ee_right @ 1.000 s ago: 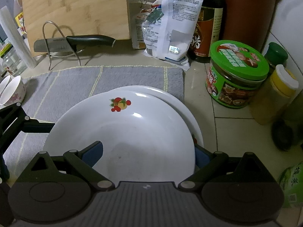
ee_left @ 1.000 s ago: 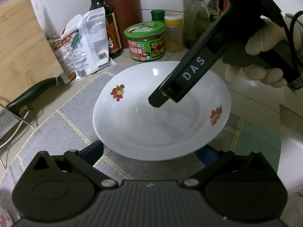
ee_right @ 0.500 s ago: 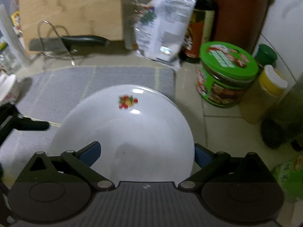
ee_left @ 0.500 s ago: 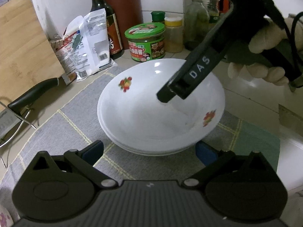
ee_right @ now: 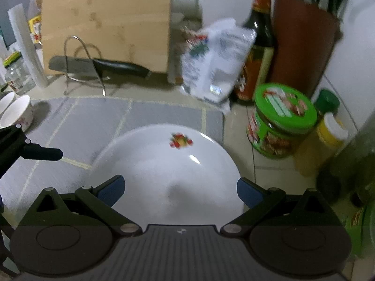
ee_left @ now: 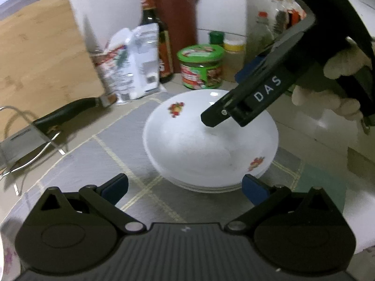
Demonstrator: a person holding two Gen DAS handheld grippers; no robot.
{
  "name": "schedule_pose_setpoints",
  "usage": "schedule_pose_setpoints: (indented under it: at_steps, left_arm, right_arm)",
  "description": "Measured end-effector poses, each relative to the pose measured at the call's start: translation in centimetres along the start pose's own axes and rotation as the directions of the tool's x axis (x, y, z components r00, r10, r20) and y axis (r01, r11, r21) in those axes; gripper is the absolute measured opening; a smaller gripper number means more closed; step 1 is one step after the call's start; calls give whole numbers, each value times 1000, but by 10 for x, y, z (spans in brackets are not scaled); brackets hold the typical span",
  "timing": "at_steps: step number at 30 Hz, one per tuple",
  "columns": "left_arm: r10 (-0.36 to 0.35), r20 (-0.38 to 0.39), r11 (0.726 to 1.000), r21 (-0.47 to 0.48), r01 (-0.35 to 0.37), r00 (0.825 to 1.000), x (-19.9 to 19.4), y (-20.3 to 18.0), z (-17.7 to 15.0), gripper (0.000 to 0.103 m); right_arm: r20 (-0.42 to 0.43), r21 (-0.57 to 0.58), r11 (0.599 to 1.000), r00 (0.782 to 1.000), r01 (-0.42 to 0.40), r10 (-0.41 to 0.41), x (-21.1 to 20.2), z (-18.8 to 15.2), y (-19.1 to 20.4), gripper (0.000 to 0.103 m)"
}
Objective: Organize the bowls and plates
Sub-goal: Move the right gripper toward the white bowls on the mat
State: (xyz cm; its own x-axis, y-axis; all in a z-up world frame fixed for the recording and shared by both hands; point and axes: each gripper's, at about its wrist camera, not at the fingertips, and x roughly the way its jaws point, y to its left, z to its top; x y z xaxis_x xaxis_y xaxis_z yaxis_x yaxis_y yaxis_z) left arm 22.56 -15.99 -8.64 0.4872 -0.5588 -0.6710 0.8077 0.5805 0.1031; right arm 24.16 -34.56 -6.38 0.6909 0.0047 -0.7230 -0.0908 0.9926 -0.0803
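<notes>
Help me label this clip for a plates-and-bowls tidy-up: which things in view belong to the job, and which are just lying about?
Belongs to the job:
- stacked white plates on the grey mat
- small bowls

Just lying about:
- green-lidded jar
- sauce bottle
- white packet
- knife on its wire stand
- cutting board

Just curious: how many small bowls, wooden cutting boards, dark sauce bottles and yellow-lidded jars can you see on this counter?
Small bowls: 2
Wooden cutting board: 1
Dark sauce bottle: 1
Yellow-lidded jar: 1
Total: 5
</notes>
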Motion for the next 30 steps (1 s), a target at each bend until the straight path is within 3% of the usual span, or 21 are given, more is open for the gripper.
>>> schedule_pose_setpoints:
  at_steps: [7, 12, 17, 22, 30]
  left_arm:
    - [104, 18, 987, -122, -101, 994, -22, 23, -11, 102]
    - [201, 15, 956, -220, -193, 980, -43, 36, -23, 102]
    - [300, -18, 907, -304, -291, 954, -63, 45, -39, 102]
    - [383, -72, 838, -391, -379, 921, -83, 51, -60, 102]
    - [457, -150, 751, -463, -471, 877, -120, 59, -106, 102]
  right_arm:
    - [53, -46, 999, 998, -21, 24, -2, 13, 36, 103]
    - [85, -59, 996, 994, -61, 66, 1, 22, 61, 103]
    - [123, -102, 988, 984, -117, 130, 4, 27, 85, 103]
    - [125, -175, 958, 960, -226, 249, 12, 29, 110, 103]
    - [83, -252, 907, 927, -337, 367, 23, 29, 161, 103]
